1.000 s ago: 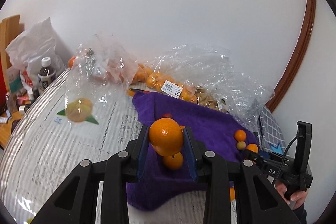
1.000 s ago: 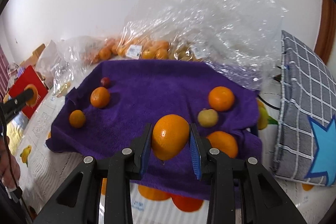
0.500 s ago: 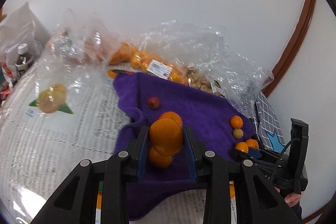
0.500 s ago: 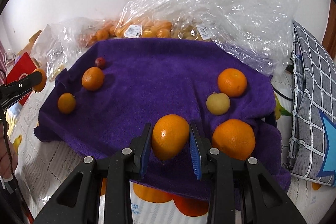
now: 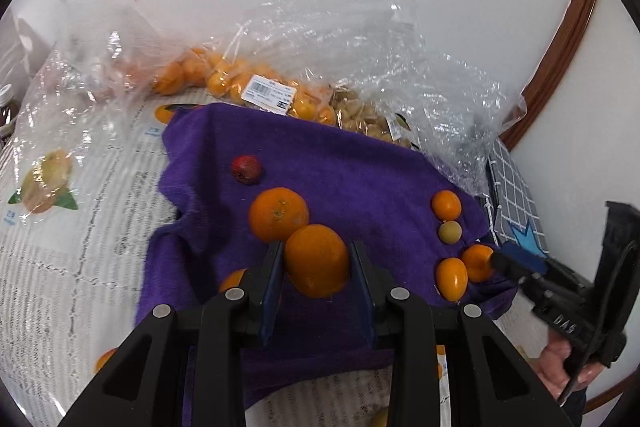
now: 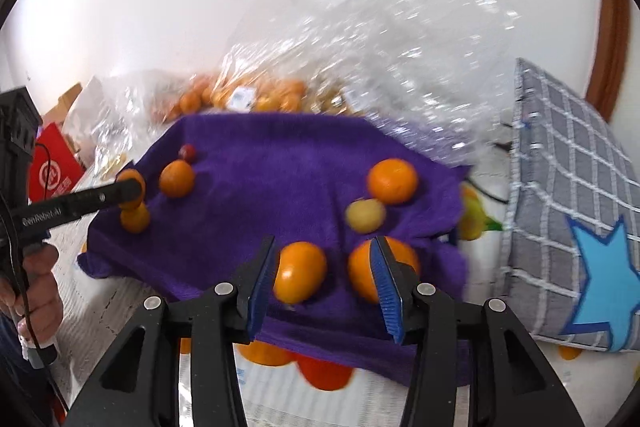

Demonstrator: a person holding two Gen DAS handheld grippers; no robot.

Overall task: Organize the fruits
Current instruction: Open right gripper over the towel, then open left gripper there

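Where the left wrist view looks down its own fingers, the left gripper (image 5: 317, 265) is clenched on a large orange (image 5: 317, 260), round, smooth-skinned and evenly bright, held over the near part of the purple towel (image 5: 352, 167). Just behind it, and overlapping it in this view, a second orange (image 5: 278, 214) with a speckled skin lies on the towel, and farther back sits a small dark red fruit (image 5: 246, 169). Near the towel's right edge are a small orange (image 5: 446, 205), a pale yellow-green fruit (image 5: 449, 231) and 2 more oranges beside the tip of the right gripper (image 5: 516, 265). Clear plastic bags (image 5: 320, 67) of small oranges lie behind the towel. In the right wrist view, blurred by motion, the right gripper (image 6: 322, 277) is spread wide and holds nothing; an oval, glossy orange (image 6: 299, 275) lies on the towel (image 6: 280, 155) between its fingers, closer to the left one, and another orange (image 6: 362, 275) sits partly behind the right finger. A grey checked cushion (image 6: 560, 187) with a blue star lies to the right.
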